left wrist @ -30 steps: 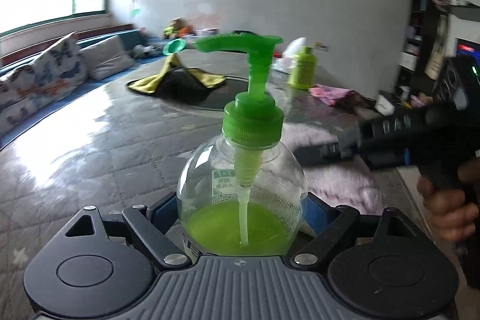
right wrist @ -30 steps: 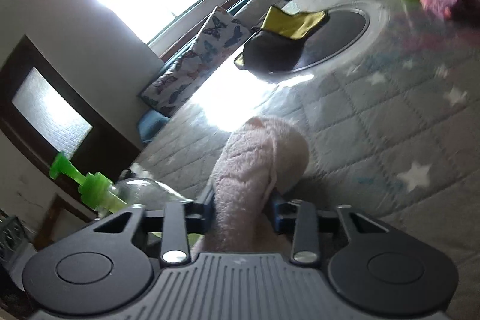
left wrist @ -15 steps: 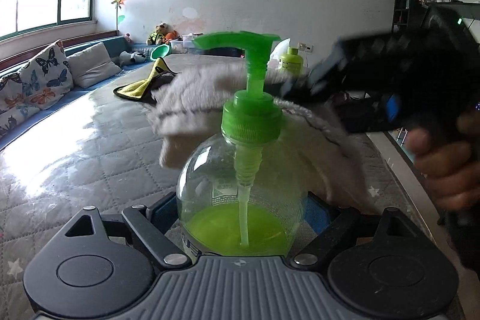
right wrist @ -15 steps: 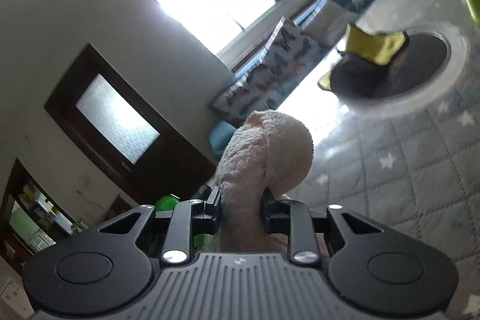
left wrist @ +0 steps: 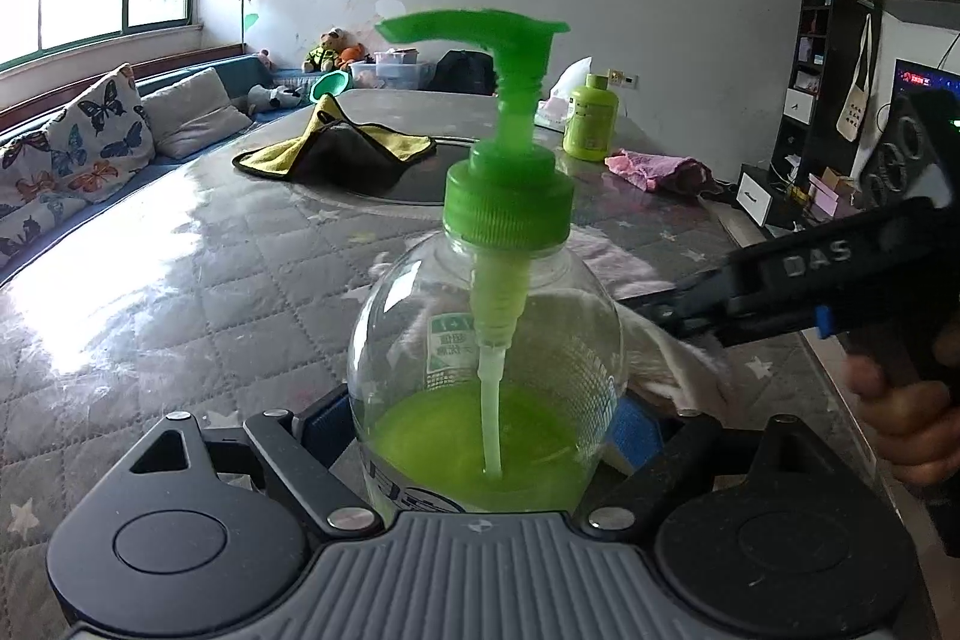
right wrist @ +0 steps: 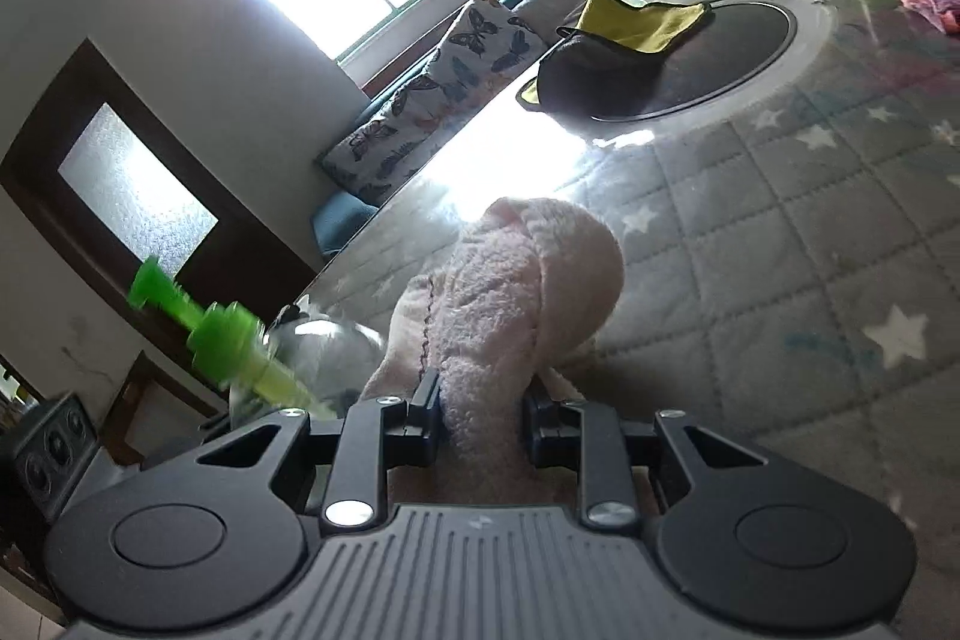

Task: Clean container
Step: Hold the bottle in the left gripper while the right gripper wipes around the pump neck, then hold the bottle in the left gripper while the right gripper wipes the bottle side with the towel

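My left gripper (left wrist: pixel 483 421) is shut on a clear round pump bottle (left wrist: pixel 486 340) with a green pump head and green liquid in its lower part. My right gripper (right wrist: pixel 483 424) is shut on a pale pink towel (right wrist: pixel 516 304). In the left wrist view the towel (left wrist: pixel 678 358) lies against the bottle's right and far side, with the right gripper's body (left wrist: pixel 810 274) coming in from the right. In the right wrist view the bottle (right wrist: pixel 300 346) sits left of the towel, tilted and blurred.
A quilted grey table (left wrist: pixel 180 292) with a dark round inset (left wrist: pixel 372 184) carries a yellow and black cloth (left wrist: pixel 336 142), a green bottle (left wrist: pixel 591 118) and a pink rag (left wrist: pixel 654 166). A sofa with cushions (left wrist: pixel 78 148) is at the left, shelves (left wrist: pixel 840 58) at the right.
The right gripper has dropped the towel from over the bottle's pump head down to its right side. The left gripper still holds the bottle.
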A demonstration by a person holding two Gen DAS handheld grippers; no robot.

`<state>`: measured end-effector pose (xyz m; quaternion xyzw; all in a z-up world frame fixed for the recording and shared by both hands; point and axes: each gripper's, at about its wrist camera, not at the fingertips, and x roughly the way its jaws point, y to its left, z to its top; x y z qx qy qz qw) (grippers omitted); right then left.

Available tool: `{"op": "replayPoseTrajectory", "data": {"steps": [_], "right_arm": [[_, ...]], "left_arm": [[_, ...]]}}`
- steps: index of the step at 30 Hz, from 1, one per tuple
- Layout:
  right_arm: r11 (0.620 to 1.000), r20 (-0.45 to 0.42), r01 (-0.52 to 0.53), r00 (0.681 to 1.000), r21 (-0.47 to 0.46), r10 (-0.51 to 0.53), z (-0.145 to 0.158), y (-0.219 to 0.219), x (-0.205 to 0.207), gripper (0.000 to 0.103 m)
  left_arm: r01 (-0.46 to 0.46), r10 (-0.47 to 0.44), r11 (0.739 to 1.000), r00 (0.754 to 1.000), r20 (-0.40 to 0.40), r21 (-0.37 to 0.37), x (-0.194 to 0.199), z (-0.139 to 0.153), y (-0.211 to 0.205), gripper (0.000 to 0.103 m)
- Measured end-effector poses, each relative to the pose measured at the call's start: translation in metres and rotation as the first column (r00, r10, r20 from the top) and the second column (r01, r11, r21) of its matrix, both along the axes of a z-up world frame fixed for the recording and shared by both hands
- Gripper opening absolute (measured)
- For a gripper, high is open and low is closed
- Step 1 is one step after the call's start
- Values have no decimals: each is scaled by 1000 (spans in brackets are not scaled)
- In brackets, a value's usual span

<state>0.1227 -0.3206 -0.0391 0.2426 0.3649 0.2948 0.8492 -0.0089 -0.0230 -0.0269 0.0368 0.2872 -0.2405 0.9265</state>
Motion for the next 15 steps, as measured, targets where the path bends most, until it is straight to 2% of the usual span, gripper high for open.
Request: {"op": "replayPoseTrajectory", "data": {"steps": [5,11,15], "right_arm": [[999,28,9,1000,52,-11,16,-11,-16,23],[988,158,-51,987,145,28,61,-7,-23,23],[984,157,-85,986,159,60,65,6,-9,23]], "left_arm": [[-10,10,1000,1000,-1,9,0,1,-1,89],[-11,11,1000,1000,-3,8,-1,2,-1,89],[-12,12,1000,1000,-6,5,-1,1,1,89]]}}
